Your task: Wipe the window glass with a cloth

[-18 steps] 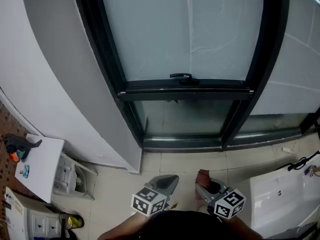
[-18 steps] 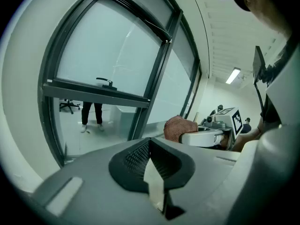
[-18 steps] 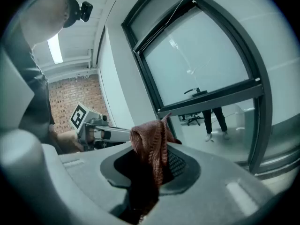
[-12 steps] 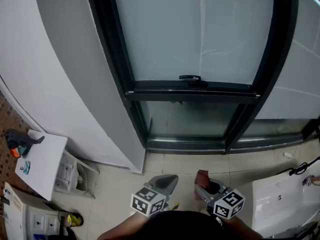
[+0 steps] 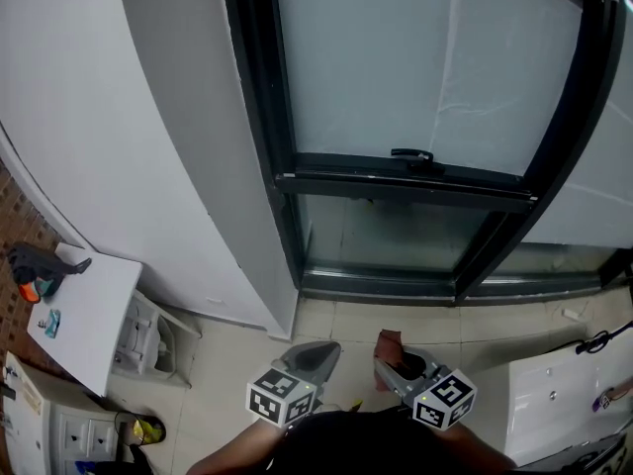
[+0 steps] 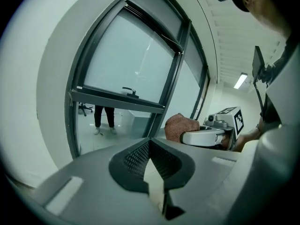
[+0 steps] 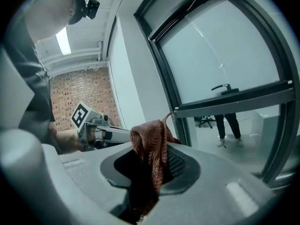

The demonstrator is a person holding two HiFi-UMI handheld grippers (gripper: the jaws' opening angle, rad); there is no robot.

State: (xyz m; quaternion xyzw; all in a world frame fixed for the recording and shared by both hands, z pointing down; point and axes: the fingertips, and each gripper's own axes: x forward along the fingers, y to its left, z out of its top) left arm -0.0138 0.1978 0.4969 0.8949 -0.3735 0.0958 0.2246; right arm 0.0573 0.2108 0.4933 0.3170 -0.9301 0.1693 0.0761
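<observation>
1. The left gripper (image 5: 321, 352) is low in the head view, just beside the right one, and points at the window. In its own view (image 6: 150, 144) the jaws are pressed together with nothing between them.
2. The right gripper (image 5: 388, 359) has its jaws clamped on the cloth (image 5: 388, 343). In the right gripper view, the reddish-brown knit cloth (image 7: 150, 142) is bunched between the pads and sticks up past their tips.
3. The cloth is well apart from the glass (image 5: 396, 57), down near the floor (image 5: 237, 349) in the head view.
4. In the left gripper view, the cloth (image 6: 180, 126) shows to the right as a rounded wad at the front of the right gripper.
5. The window has a dark frame (image 5: 259, 117). Its large upper pane is frosted pale, and a lower pane (image 5: 396, 234) sits under a crossbar.
6. A dark handle (image 5: 413, 154) sits on the crossbar, near its middle.
7. Through the lower pane, the gripper views show a person's legs (image 7: 228, 125) on the far side.
8. A white wall (image 5: 129, 137) is to the left of the frame.
9. A white table (image 5: 94, 315) is at the lower left and carries a dark object (image 5: 40, 263) at its far edge.
</observation>
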